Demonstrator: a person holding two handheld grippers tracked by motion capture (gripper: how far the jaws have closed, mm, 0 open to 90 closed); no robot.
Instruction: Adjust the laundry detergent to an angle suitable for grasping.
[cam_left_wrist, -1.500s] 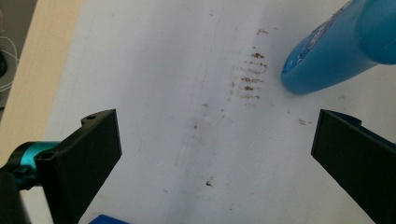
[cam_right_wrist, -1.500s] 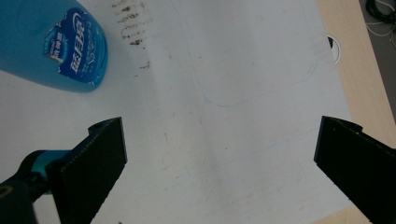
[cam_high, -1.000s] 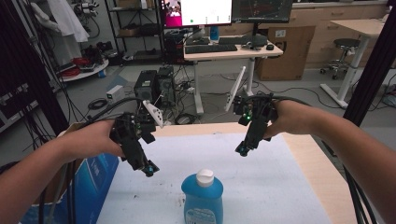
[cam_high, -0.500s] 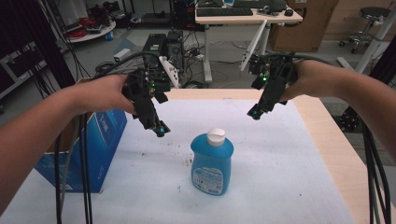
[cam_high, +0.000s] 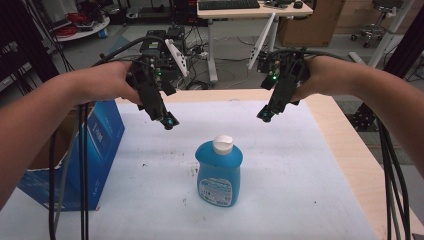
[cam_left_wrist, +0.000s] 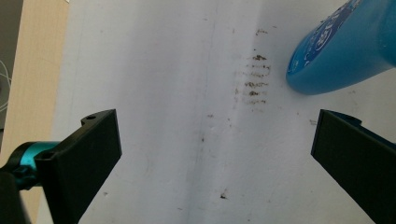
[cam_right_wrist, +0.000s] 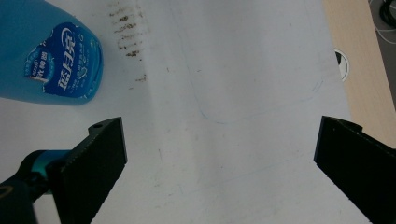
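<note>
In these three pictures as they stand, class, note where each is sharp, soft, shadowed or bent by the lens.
High view: soft overall, straight edges bowed by the lens, faint shadow beside the blue bottle. Left gripper view: dark jaws and sheet stains fairly crisp, bottle slightly soft. Right gripper view: bottle label readable, grey shading down the white sheet.

Glossy blue plastic bottle (cam_high: 218, 172), matt white paper sheet (cam_high: 310, 165), pale smooth wood table (cam_high: 345, 145), matt black claws
</note>
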